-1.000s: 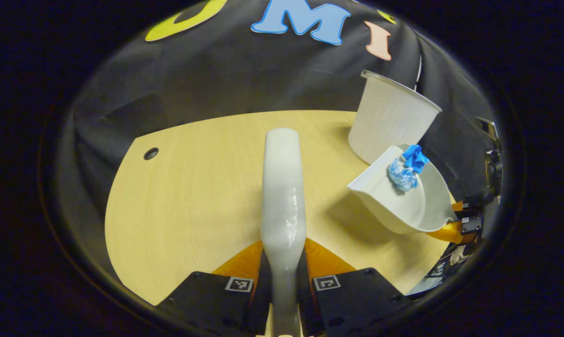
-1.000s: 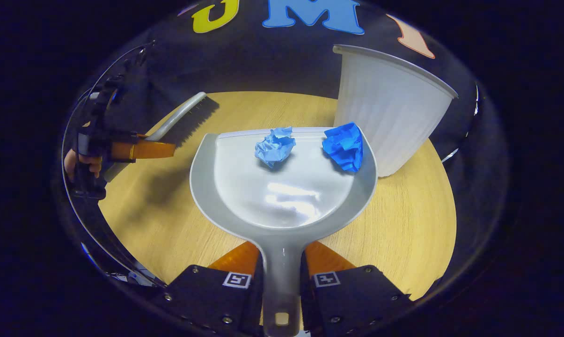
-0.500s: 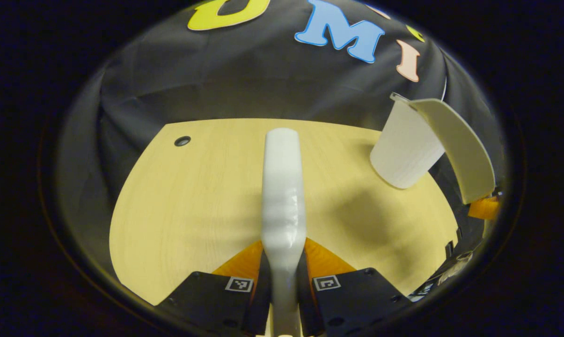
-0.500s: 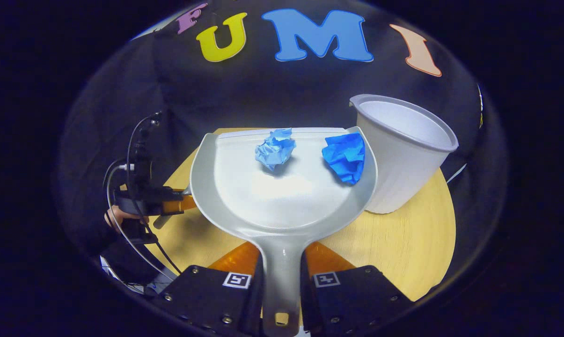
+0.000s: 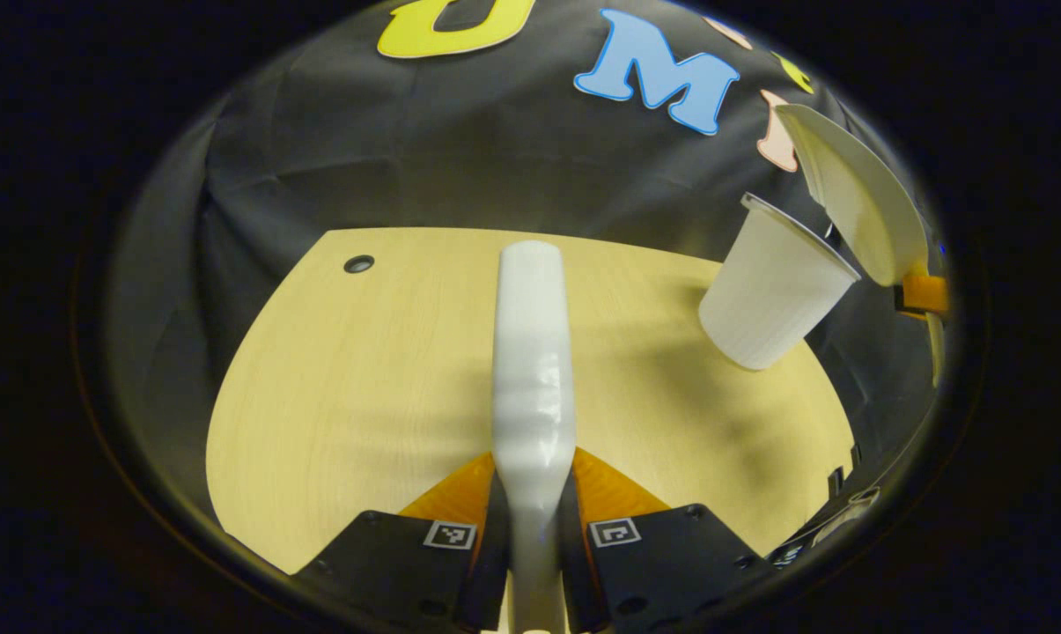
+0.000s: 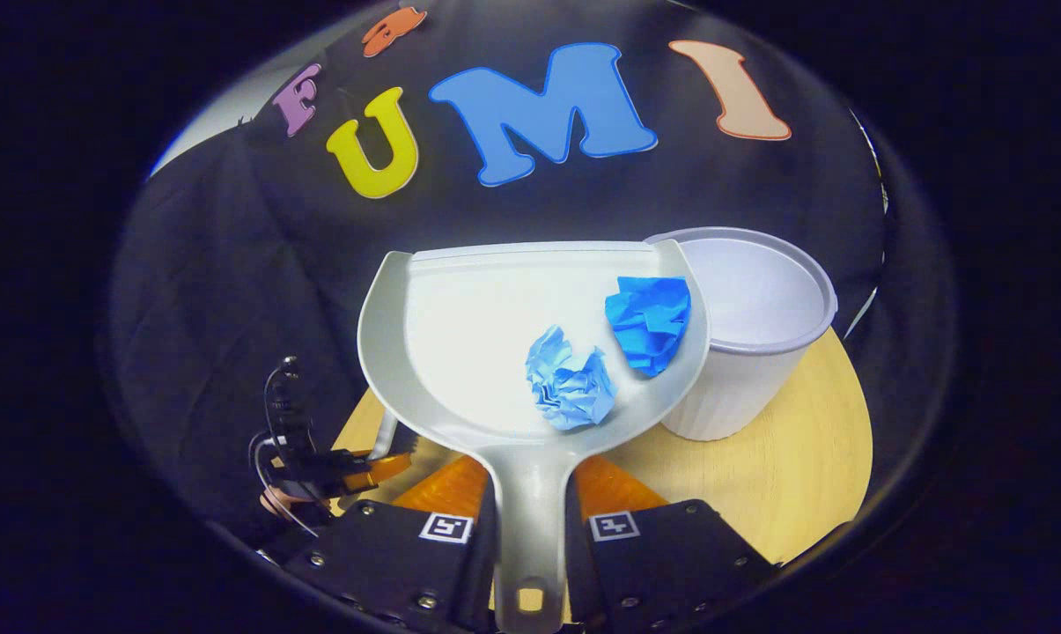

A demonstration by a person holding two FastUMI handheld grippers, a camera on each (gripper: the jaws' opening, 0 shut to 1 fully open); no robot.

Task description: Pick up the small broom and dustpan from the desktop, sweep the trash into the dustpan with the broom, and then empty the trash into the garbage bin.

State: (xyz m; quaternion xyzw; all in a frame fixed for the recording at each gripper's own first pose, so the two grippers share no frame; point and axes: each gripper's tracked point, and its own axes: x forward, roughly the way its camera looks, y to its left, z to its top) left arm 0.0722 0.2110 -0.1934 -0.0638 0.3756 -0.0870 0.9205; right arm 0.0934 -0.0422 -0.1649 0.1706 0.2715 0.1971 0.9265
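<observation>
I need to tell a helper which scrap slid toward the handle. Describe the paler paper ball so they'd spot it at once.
Start at the grey dustpan held up beside the white garbage bin. Two crumpled blue balls lie in it; the pale blue paper ball is nearer the handle. The darker blue ball sits farther up, against the pan's wall on the bin's side.

Dustpan has been raised above the bin rim and tipped back. Light blue paper ball has rolled toward the handle; bin opening is now seen from above.
</observation>
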